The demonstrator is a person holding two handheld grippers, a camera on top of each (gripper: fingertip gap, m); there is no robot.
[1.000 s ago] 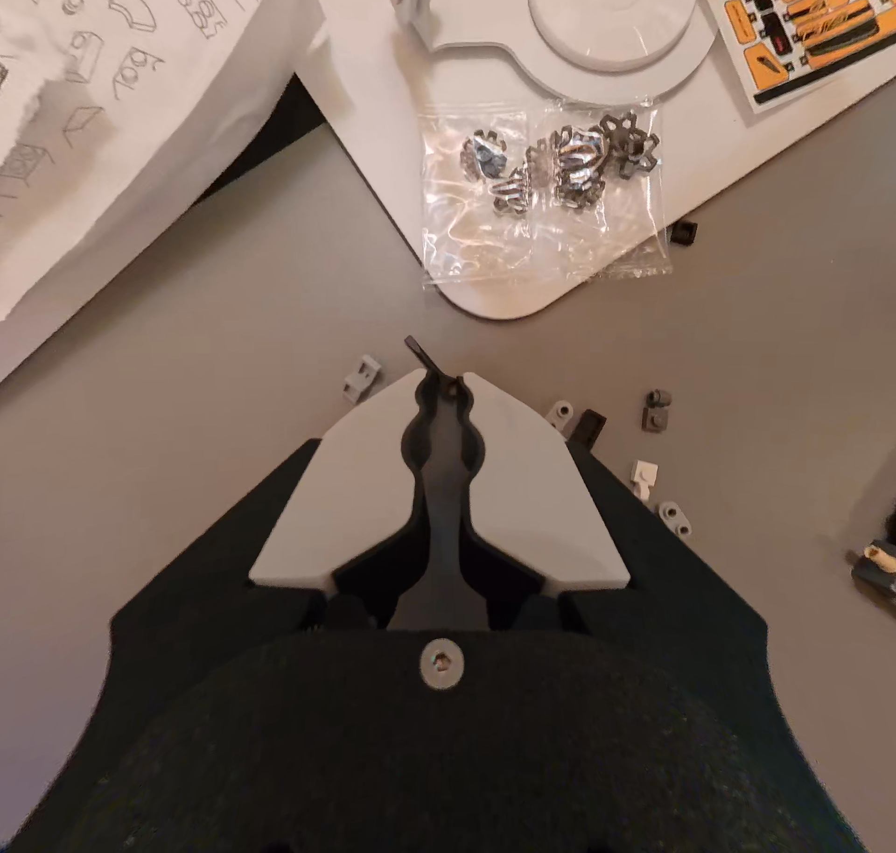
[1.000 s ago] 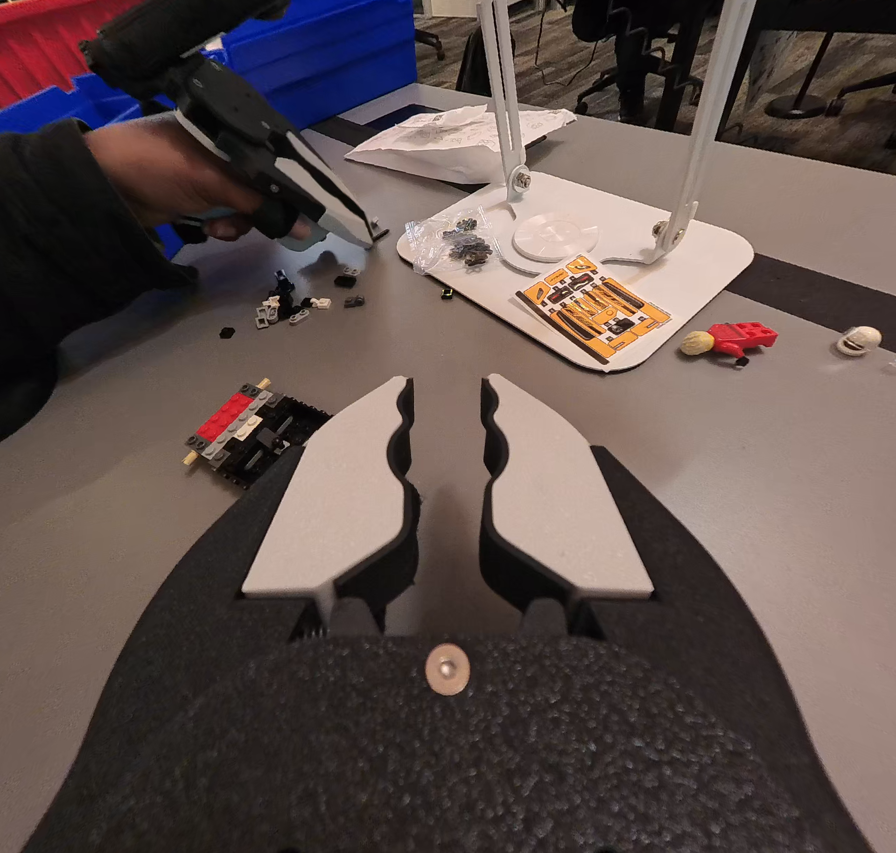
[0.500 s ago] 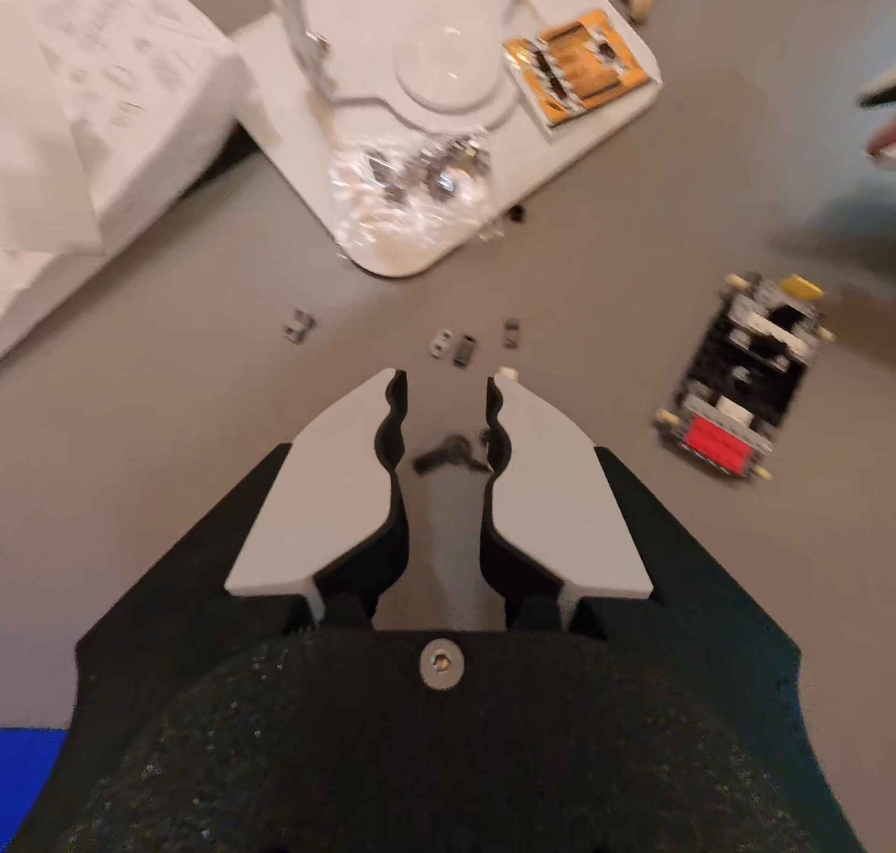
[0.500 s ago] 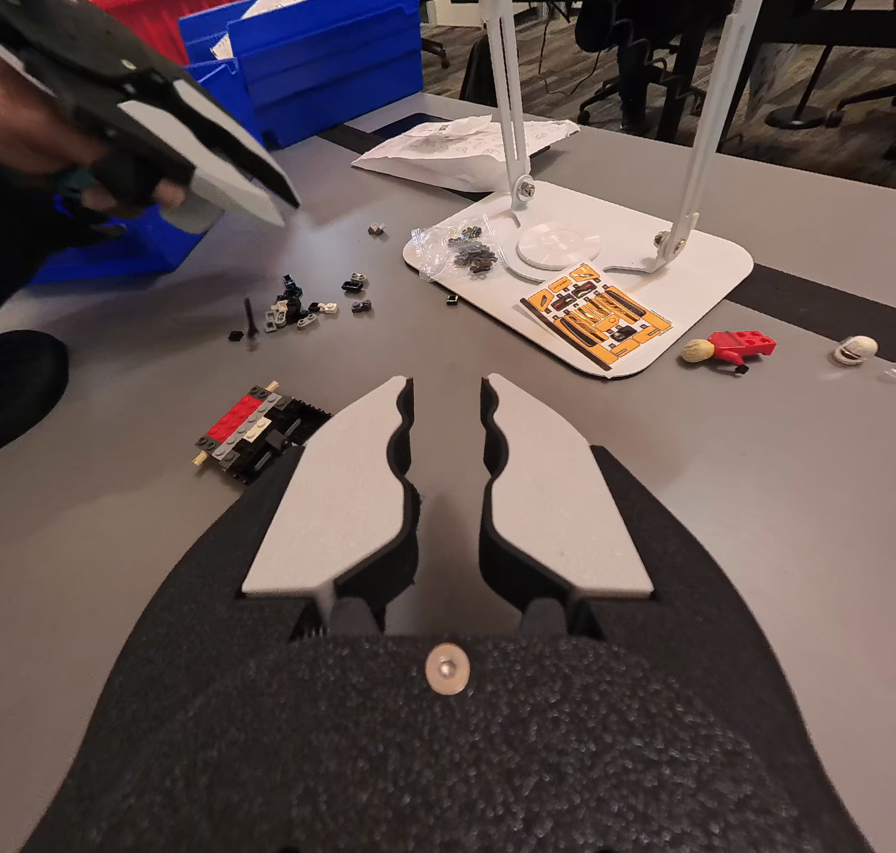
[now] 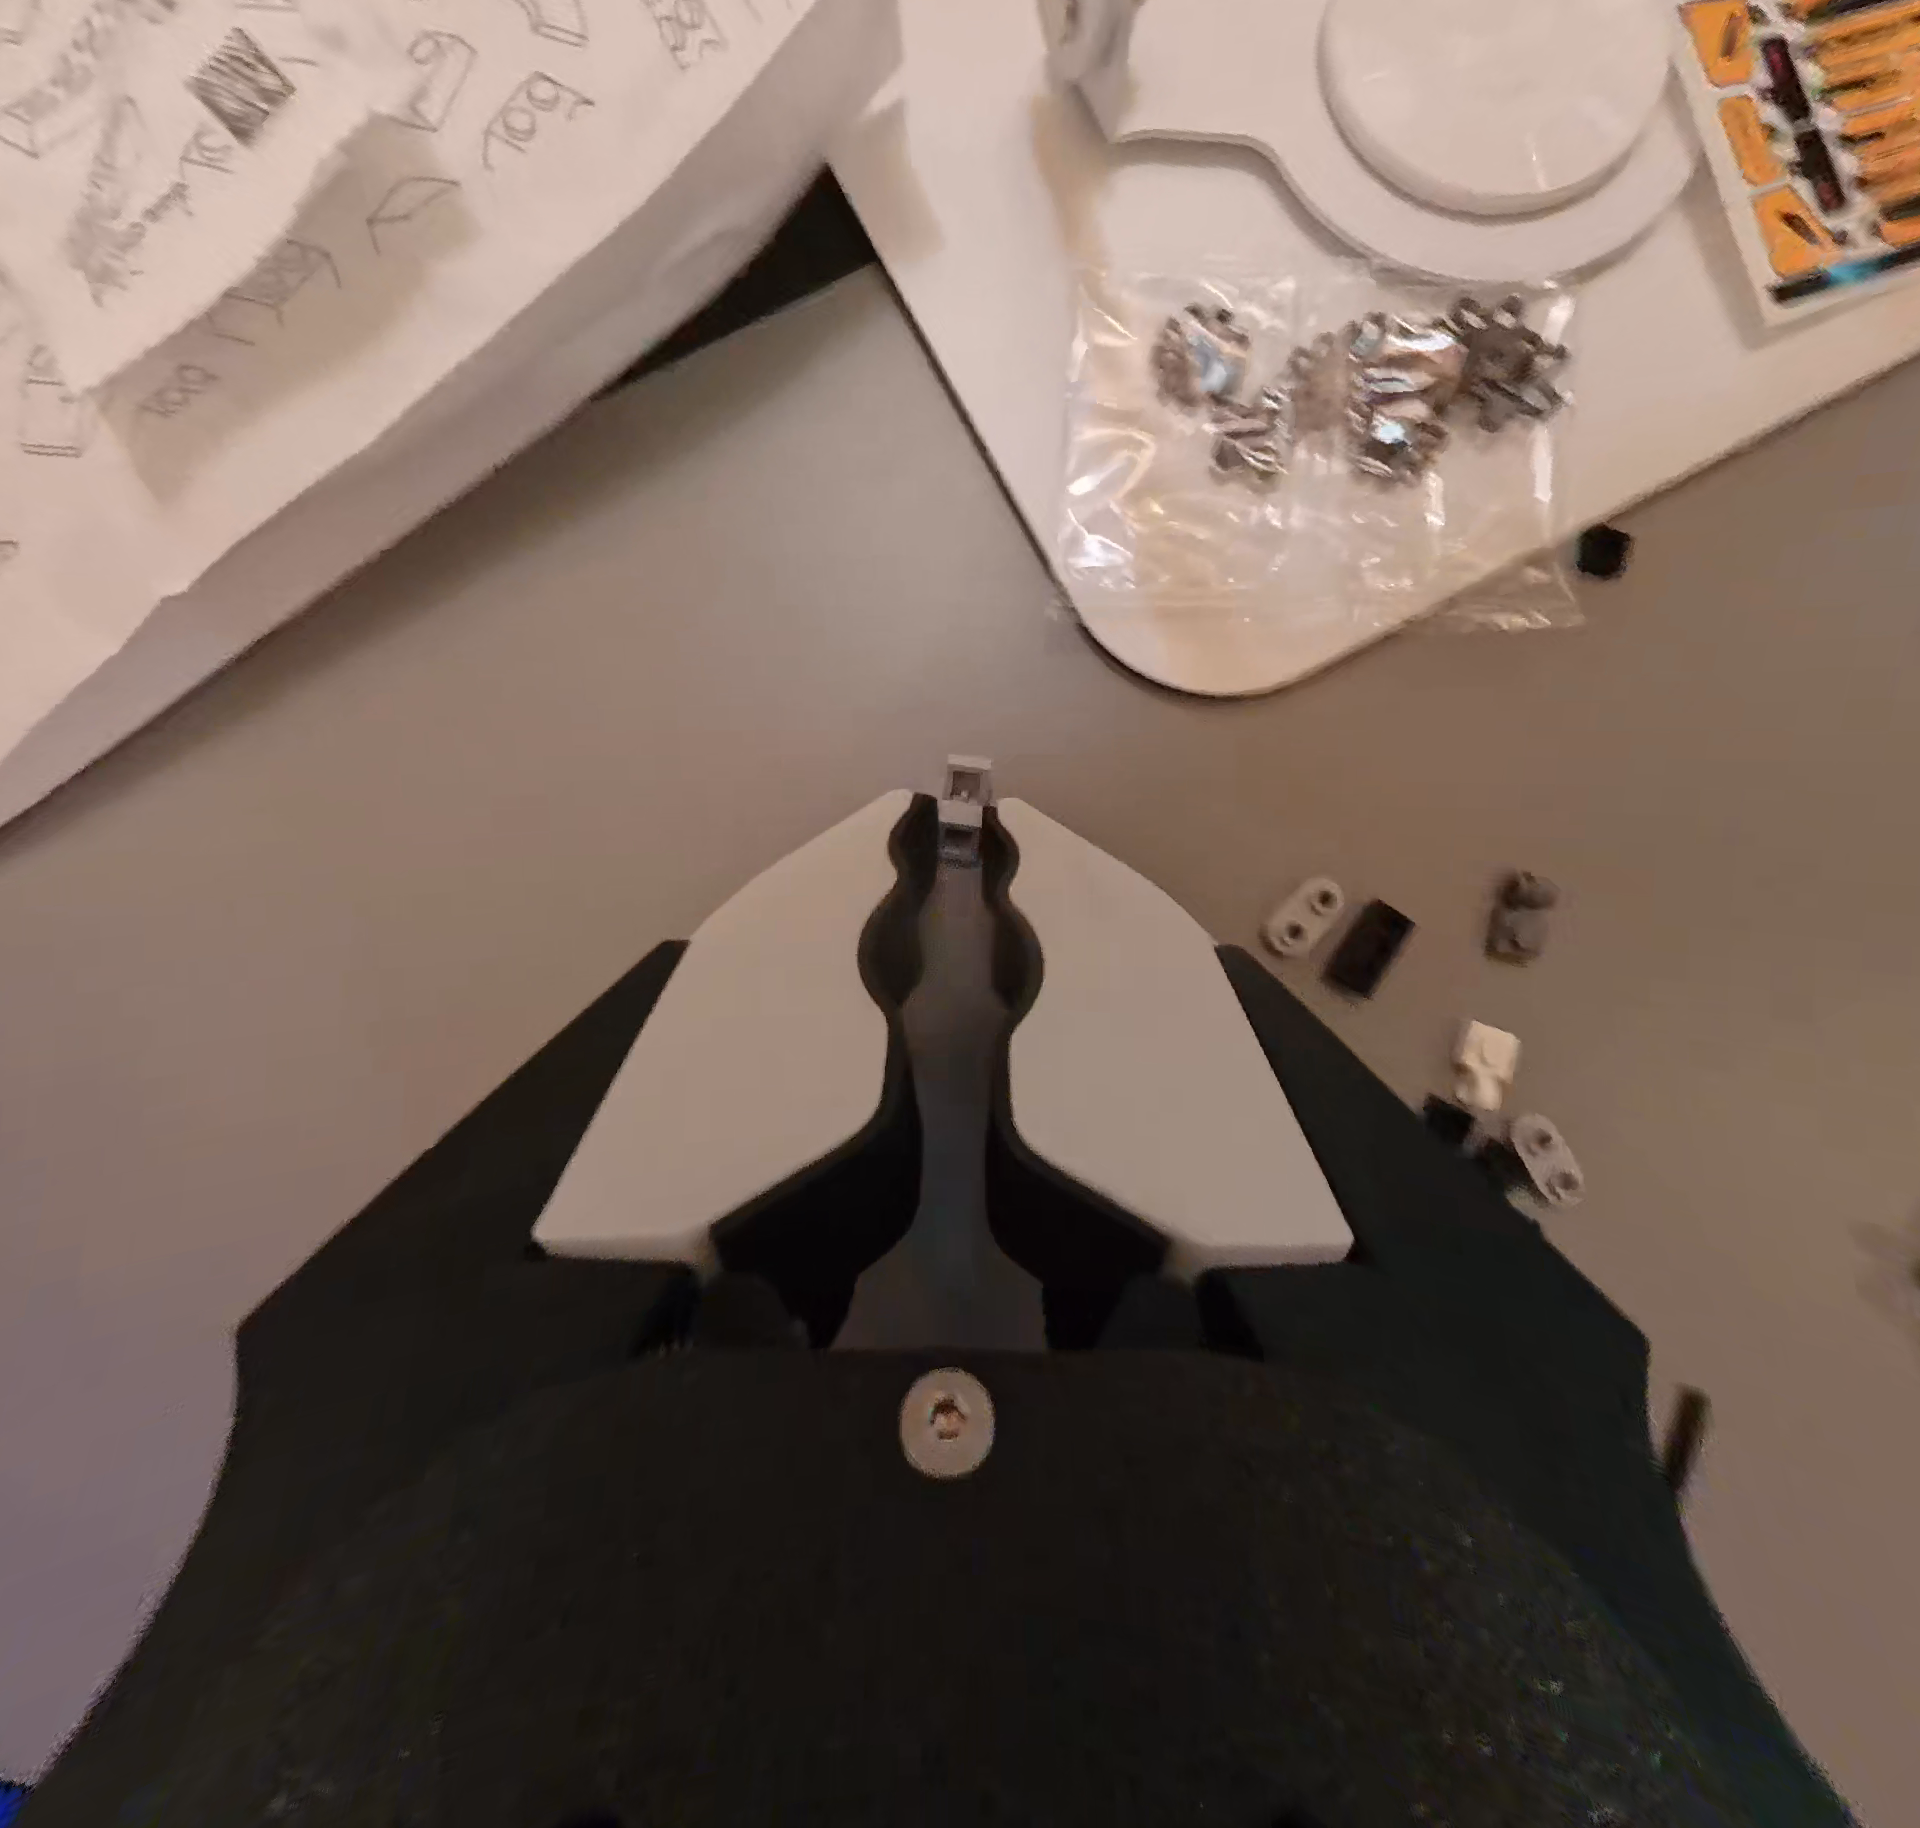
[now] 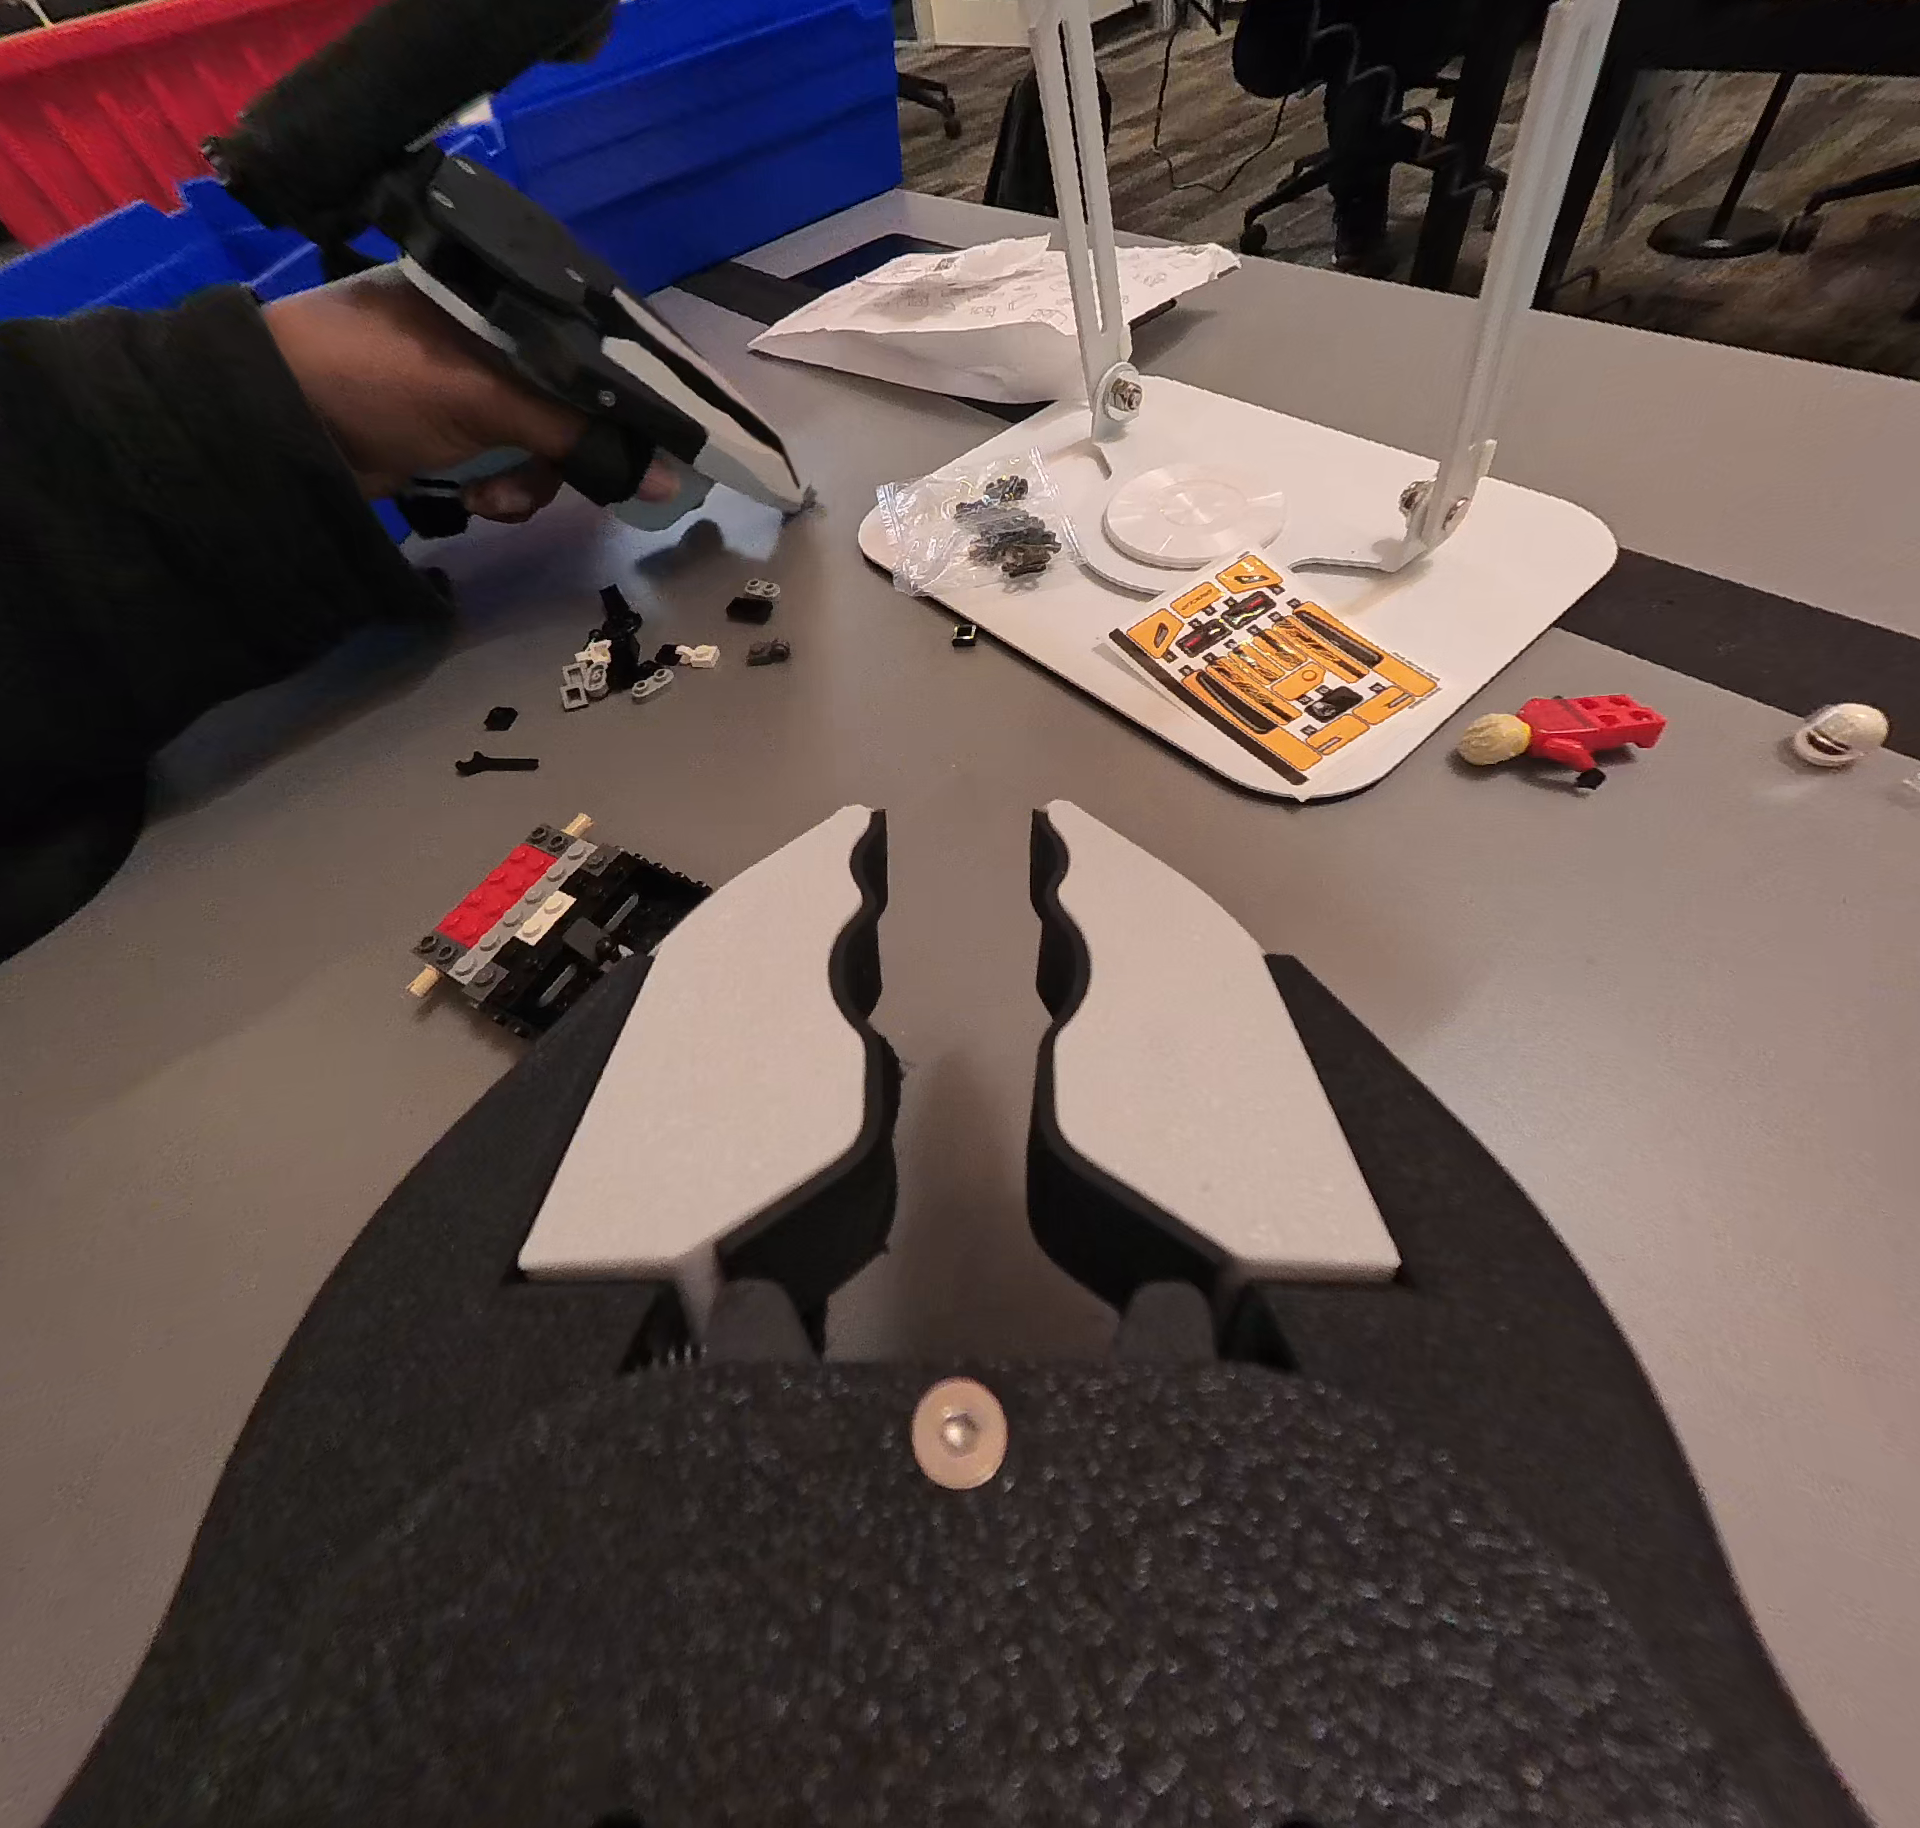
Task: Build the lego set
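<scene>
You see warm, dim light and motion blur ahead of your left hand-held gripper [image 5: 961, 799]; your right view is sharper, cooler, edges bowed by the wide lens.

The left gripper [image 5: 961, 810] — open half a second ago over a black piece — is now closed on a small grey brick [image 5: 964, 789]. That black piece [image 6: 497, 764] lies on the table, dropped since a second ago.
</scene>
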